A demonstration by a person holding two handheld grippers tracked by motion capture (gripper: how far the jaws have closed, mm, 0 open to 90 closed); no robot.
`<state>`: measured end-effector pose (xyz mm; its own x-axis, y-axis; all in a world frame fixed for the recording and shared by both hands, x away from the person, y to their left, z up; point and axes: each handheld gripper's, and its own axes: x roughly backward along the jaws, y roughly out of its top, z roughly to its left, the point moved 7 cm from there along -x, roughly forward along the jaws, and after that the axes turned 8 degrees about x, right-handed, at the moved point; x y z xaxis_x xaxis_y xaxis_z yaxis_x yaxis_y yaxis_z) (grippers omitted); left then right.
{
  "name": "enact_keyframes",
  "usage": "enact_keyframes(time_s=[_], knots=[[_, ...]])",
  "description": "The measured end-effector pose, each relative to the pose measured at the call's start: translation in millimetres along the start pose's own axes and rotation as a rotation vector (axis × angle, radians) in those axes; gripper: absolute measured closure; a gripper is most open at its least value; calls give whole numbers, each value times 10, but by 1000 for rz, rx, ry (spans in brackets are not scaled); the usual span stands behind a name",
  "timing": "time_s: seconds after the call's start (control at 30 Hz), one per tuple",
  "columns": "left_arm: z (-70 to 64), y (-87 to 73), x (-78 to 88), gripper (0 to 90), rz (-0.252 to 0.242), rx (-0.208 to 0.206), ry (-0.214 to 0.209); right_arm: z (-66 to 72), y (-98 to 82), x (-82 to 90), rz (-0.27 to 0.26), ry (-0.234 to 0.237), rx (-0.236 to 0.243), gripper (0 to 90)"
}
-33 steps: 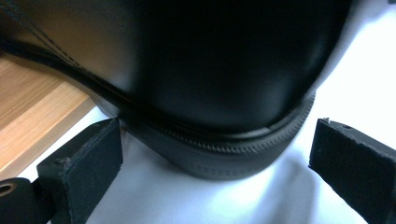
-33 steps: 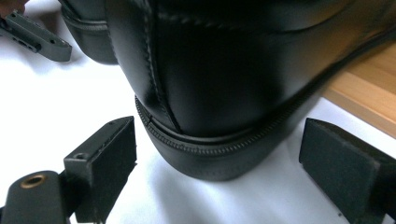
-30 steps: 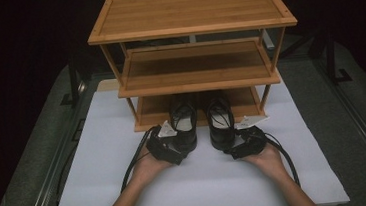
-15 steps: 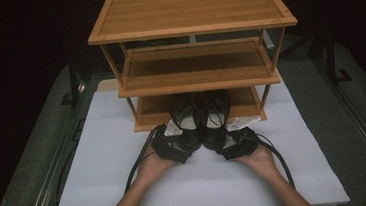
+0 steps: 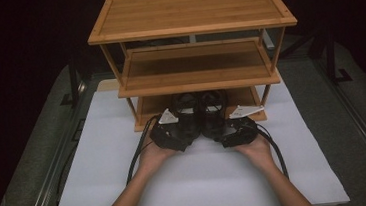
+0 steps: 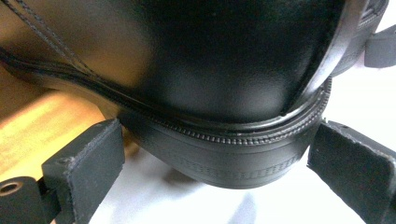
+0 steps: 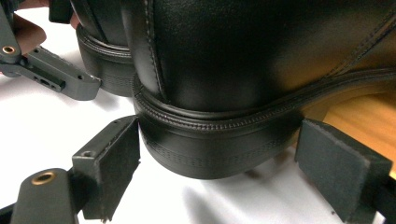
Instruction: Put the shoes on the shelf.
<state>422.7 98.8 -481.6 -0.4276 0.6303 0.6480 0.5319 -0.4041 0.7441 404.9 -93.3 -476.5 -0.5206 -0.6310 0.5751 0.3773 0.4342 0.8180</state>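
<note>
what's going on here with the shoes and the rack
A person holds a gripper in each hand at the heels of two black shoes on the white mat, toes under the wooden rack's bottom shelf. The left gripper straddles the left shoe, the right gripper the right shoe; both jaws look open.

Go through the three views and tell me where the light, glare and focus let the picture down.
High view: room black around the lit rack, shoes lost in shadow under its shelves. Left gripper view: left shoe blurred close up, soft glare on its leather. Right gripper view: right shoe sharper, stitching clear, upper part dark.
</note>
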Motion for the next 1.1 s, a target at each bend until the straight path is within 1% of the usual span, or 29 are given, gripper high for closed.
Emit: enact_keyframes(time_s=[0.07, 0.1, 0.2, 0.27, 0.4, 0.47, 0.5, 0.53, 0.57, 0.6, 0.7, 0.73, 0.83, 1.0, 1.03, 1.07, 1.1], knots=[[55, 62, -28, 36, -3, 16, 0, -53, 27, -31, -2, 3, -6, 140], [75, 83, -41, 35, -3, 18, 6, -91, 51, -55, -2, 4, -16, 140], [158, 171, -85, 33, -11, 33, 16, -162, 88, -109, 4, -4, -22, 140], [200, 209, -114, 32, -12, 35, 20, -214, 119, -147, 4, -14, -29, 140], [275, 276, -174, 32, -29, 59, 25, -298, 169, -202, 0, -31, -30, 140], [308, 309, -185, 29, -37, 63, 18, -330, 194, -226, -1, -37, -33, 140], [312, 326, -198, 28, -48, 80, 16, -345, 208, -241, -1, -37, -40, 140], [315, 337, -209, 28, -52, 88, 8, -359, 219, -249, -1, -40, -38, 140], [343, 337, -209, 27, -45, 78, 18, -369, 229, -256, -1, -40, -39, 140], [364, 343, -217, 27, -45, 82, 27, -380, 236, -263, 1, -40, -39, 140], [393, 336, -247, 27, -40, 75, 24, -412, 253, -287, 9, -46, -29, 140], [403, 327, -269, 27, -34, 72, 32, -416, 251, -295, 14, -48, -28, 140], [419, 303, -332, 27, -6, 59, 53, -449, 211, -354, 41, -59, -4, 138], [437, 261, -427, 26, 17, 37, 81, -463, 141, -431, 77, -71, 1, 137], [441, 249, -441, 25, 25, 29, 87, -481, 124, -447, 93, -93, 14, 137], [435, 243, -448, 24, 23, 35, 70, -476, 113, -458, 104, -99, 18, 135], [444, 241, -450, 24, 18, 39, 69, -467, 115, -460, 95, -89, 7, 135]])
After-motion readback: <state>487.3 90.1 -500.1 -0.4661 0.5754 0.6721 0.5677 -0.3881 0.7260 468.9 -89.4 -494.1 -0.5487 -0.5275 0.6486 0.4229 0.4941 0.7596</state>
